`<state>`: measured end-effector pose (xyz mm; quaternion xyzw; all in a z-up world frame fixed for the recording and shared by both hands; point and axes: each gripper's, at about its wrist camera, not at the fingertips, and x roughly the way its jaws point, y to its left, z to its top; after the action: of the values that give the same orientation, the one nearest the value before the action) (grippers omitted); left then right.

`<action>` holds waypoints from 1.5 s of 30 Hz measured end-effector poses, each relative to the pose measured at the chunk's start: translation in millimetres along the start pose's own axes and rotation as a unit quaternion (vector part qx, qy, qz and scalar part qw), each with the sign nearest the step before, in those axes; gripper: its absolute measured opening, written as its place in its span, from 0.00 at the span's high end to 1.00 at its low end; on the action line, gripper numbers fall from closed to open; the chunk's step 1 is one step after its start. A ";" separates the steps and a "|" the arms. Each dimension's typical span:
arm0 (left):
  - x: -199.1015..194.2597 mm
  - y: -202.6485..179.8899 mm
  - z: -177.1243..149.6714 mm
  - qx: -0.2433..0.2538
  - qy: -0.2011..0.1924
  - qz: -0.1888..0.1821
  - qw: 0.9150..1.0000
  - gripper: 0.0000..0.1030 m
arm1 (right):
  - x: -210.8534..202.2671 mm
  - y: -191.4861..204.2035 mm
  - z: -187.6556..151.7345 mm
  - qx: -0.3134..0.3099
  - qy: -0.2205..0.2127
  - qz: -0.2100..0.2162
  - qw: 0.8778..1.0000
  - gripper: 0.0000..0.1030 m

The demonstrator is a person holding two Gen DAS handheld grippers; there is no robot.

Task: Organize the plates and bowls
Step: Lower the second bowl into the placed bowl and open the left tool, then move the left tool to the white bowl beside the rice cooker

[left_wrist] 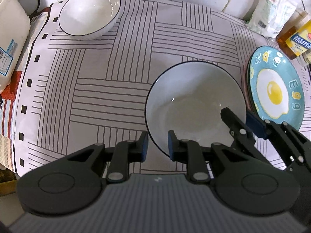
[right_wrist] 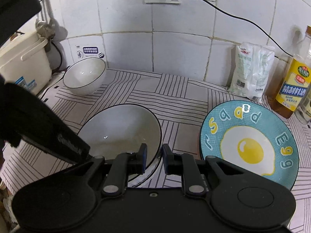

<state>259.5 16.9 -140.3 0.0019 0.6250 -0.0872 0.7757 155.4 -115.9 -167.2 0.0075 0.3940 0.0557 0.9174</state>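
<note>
Two bowls on striped-cloth counter, tiled wall behind; left fingers and right fingers open, straddling near bowl's rim.

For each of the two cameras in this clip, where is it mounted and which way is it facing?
Left wrist: rides the left gripper, looking forward and down over the striped cloth; its fingers straddle the near bowl rim, and the right gripper enters at right.
Right wrist: rides the right gripper, facing the tiled wall, fingers astride the near bowl's rim.
Shared: near bowl, far bowl, egg plate.
</note>
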 end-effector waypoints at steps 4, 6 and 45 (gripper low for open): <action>-13.6 4.8 -2.0 0.001 -0.006 -0.010 1.000 0.78 | -7.9 -10.0 3.4 0.032 0.010 0.016 0.999 0.79; -23.2 8.1 -3.7 0.001 -0.011 -0.014 1.000 0.78 | -13.3 -14.1 6.4 0.047 0.016 0.023 0.999 0.79; -79.1 124.5 13.2 -0.043 -0.079 0.040 0.995 0.56 | -23.1 63.8 92.2 0.066 0.006 0.178 0.982 0.41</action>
<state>273.3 148.5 -73.9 -0.0131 0.5644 -0.0289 0.8249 200.2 -52.2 -83.3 0.1375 0.3949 0.1917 0.8879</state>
